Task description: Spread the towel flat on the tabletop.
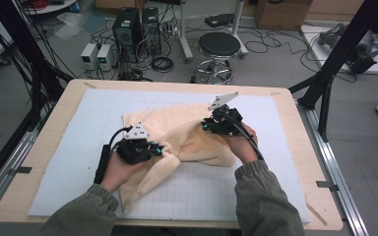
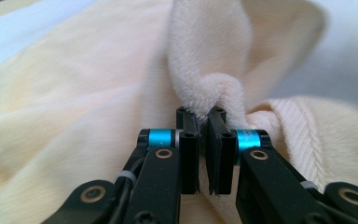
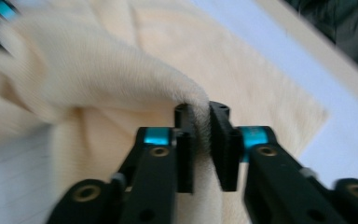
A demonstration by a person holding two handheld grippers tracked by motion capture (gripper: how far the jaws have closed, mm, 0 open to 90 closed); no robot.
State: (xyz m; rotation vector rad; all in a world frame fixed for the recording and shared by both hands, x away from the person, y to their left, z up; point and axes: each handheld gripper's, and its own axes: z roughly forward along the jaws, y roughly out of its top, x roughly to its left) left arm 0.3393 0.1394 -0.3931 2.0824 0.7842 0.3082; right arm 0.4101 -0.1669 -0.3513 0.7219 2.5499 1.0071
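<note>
Fingers (image 2: pixel 189 126) of both grippers pinch the cream towel (image 1: pixel 187 137); no writing legible.

A cream, fluffy towel (image 1: pixel 187 140) lies rumpled, partly folded on the table.

Setting: a lab or test room, as I see it from the high view. Beyond my right claw (image 1: pixel 207 126): computer towers (image 1: pixel 134 30), power supplies (image 1: pixel 97 55), loose cables (image 1: pixel 270 42) on grey floor, a round stool (image 1: pixel 218 48), cardboard boxes (image 1: pixel 280 12). Black frame struts (image 1: pixel 347 42) flank the wooden table (image 1: pixel 49 132).
</note>
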